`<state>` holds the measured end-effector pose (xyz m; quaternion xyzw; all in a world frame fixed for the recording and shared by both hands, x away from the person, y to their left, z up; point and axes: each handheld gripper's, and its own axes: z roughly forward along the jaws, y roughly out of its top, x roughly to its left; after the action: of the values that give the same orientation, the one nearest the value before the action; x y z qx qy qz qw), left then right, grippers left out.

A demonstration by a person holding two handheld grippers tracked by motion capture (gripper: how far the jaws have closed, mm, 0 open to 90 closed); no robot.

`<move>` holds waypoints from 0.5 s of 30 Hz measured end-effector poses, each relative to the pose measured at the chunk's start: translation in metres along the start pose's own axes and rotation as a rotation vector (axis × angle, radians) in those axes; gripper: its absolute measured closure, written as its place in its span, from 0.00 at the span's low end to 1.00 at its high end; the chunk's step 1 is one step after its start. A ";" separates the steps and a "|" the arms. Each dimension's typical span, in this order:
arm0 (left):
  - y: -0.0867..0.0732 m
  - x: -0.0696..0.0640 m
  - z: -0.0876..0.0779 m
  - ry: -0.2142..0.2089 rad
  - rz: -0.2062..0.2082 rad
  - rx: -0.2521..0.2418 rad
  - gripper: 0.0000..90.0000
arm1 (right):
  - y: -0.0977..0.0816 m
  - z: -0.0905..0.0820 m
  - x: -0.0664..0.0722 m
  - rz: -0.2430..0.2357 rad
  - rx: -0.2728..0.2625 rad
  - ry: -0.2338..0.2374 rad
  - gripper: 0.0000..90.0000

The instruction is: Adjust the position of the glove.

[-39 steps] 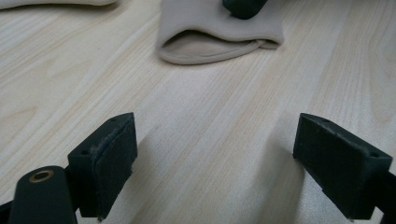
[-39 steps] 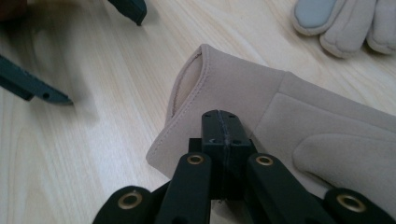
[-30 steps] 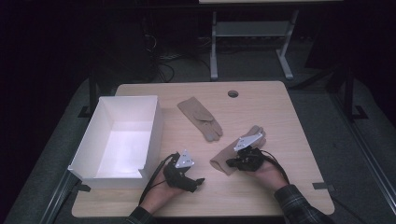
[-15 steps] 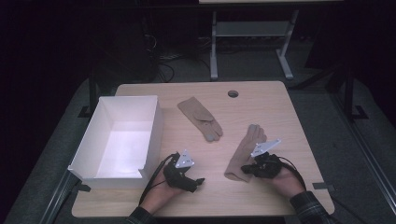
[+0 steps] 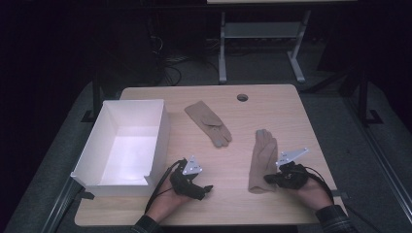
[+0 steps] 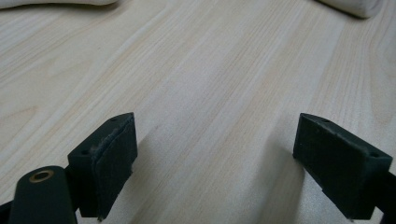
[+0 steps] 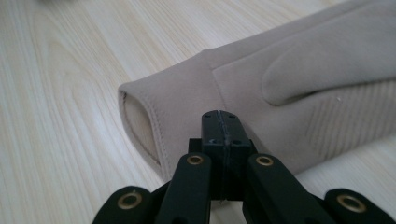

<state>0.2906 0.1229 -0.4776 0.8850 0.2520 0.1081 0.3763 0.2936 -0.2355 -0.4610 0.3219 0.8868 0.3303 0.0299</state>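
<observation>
White box (image 5: 108, 141) sits at the table's (image 5: 291, 104) left edge, its near left corner hanging just past the edge; inside looks bare. Your left gripper (image 5: 201, 190) rests just right of the box's near corner, jaws wide open, nothing between them: in the left gripper view there's plain wood between the pads (image 6: 112, 154). Free wood ahead of it, up to the far glove (image 5: 208, 122) lying mid-table, fingers pointing near-right. A bare strip runs between the two gloves. Near glove (image 5: 262, 160) lies right of centre, fingers away from you, cuff towards you. Your right gripper (image 5: 268, 179) is at that cuff, jaws closed flat together (image 7: 223, 140); they look pinched on the cuff's edge, but the fabric under the tips is hidden, so the grip is hard to confirm. To the right, a band of bare wood up to the table edge. Cable hole (image 5: 242, 97) near the far edge. Both forearms are cut off at the bottom. Surroundings are dark; only a frame's legs (image 5: 222, 53) make out.
</observation>
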 end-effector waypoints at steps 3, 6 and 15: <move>0.000 0.000 0.000 0.001 0.004 0.000 0.15 | -0.007 -0.006 -0.005 0.021 -0.003 -0.011 1.00; 0.000 0.000 0.000 0.000 0.000 0.000 0.15 | -0.013 -0.013 -0.010 0.033 -0.002 -0.022 1.00; 0.001 0.000 0.000 0.001 -0.004 0.002 0.15 | 0.006 -0.014 -0.017 0.019 -0.075 -0.066 1.00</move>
<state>0.2908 0.1223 -0.4774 0.8848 0.2539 0.1077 0.3755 0.3064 -0.2499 -0.4496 0.3396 0.8692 0.3529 0.0679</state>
